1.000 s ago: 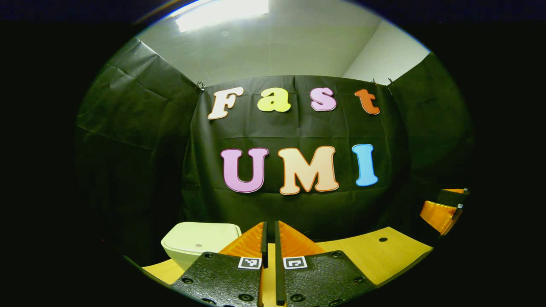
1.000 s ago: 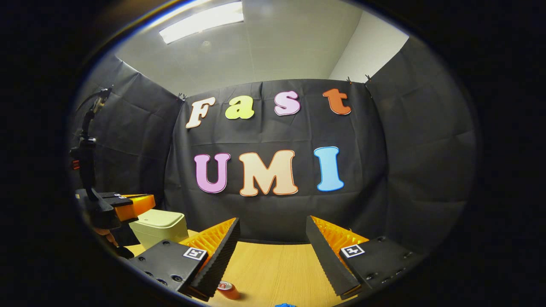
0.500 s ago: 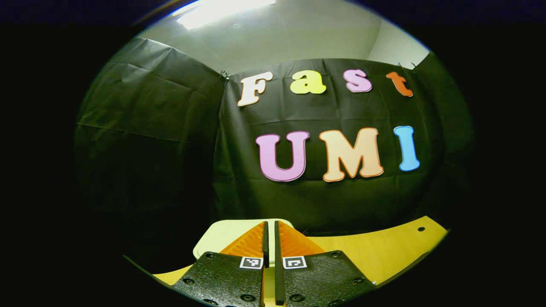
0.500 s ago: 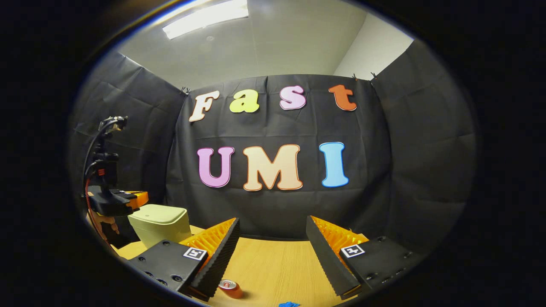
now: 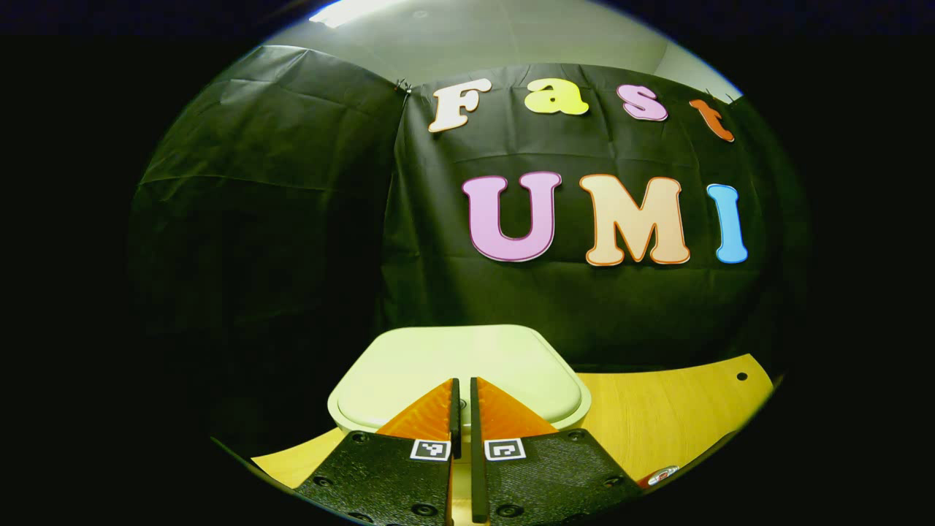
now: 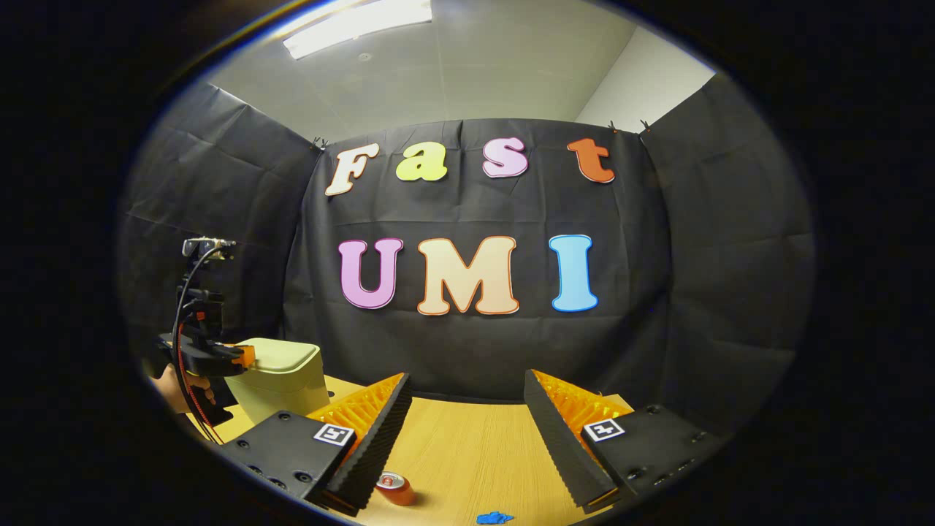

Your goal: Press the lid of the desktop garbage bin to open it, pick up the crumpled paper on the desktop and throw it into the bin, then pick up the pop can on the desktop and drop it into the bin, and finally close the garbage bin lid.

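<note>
A pale green desktop bin [image 5: 459, 369] with its lid down stands right in front of my left gripper [image 5: 462, 387], whose fingers are shut with nothing between them and whose tips reach over the lid's near edge. In the right gripper view the same bin [image 6: 281, 376] sits at the far left, with the left gripper [image 6: 245, 356] and the hand holding it at its lid. My right gripper [image 6: 466, 387] hangs open above the table. A red pop can [image 6: 395, 489] lies on its side under its left finger, and a blue crumpled paper [image 6: 494, 518] lies at the bottom edge.
The wooden table [image 6: 467, 453] runs back to the black cloth wall. A small round hole [image 5: 741, 376] marks the tabletop's far right in the left gripper view, and the can's end [image 5: 661, 475] peeks in at the lower right there.
My left gripper has swung left and forward onto the bin, which went from lower left to centred and much larger. The right gripper has barely moved.
</note>
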